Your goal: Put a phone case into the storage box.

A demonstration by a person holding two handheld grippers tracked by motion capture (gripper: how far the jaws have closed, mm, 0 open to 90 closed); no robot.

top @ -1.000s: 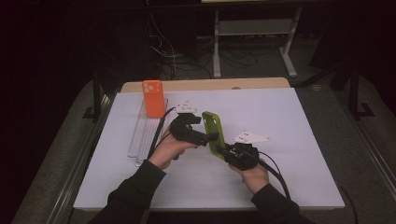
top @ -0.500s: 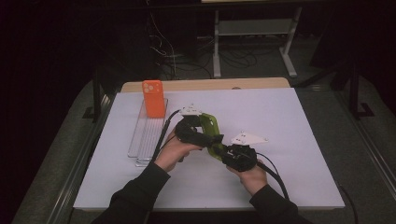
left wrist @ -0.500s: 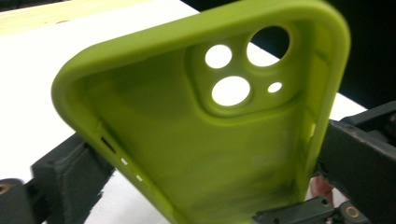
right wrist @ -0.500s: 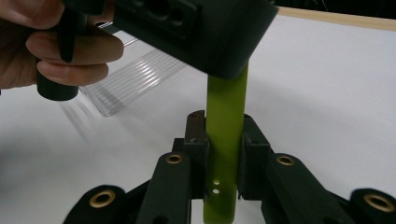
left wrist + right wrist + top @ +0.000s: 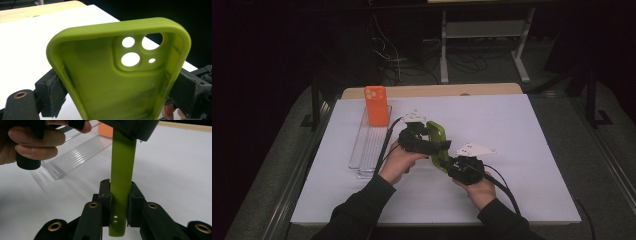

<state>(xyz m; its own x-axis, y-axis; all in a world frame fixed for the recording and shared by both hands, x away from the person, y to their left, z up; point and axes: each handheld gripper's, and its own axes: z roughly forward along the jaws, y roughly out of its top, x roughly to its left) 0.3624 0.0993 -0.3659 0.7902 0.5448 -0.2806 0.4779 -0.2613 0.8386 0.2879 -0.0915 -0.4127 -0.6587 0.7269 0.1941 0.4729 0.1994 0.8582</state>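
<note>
Right now the green phone case (image 5: 438,141) is being held in the air above the middle of the white surface (image 5: 522,130), between the two hands. The right gripper (image 5: 120,207) is clamping it across its thin depth near one short end, its jaws nearly closed with both pads pressing on the case. The left gripper (image 5: 117,93) is coming in on the same case from the other side: its jaws have just been closing and are now straddling the case's full width, one pad at each long edge; whether they are already pressing I cannot tell from its own view, though they look to be touching.

So the relation that matters is this: the case's long axis is running away from the right jaws towards the left ones, camera cut-outs at the far end, open hollow facing the left gripper. Both hands are equally near.

Over to the left, well apart, a clear ribbed tray (image 5: 369,147) is lying with an orange phone case (image 5: 376,105) standing at its far end. Open surface is stretching out to the right and front, leaving plenty of room to move.
</note>
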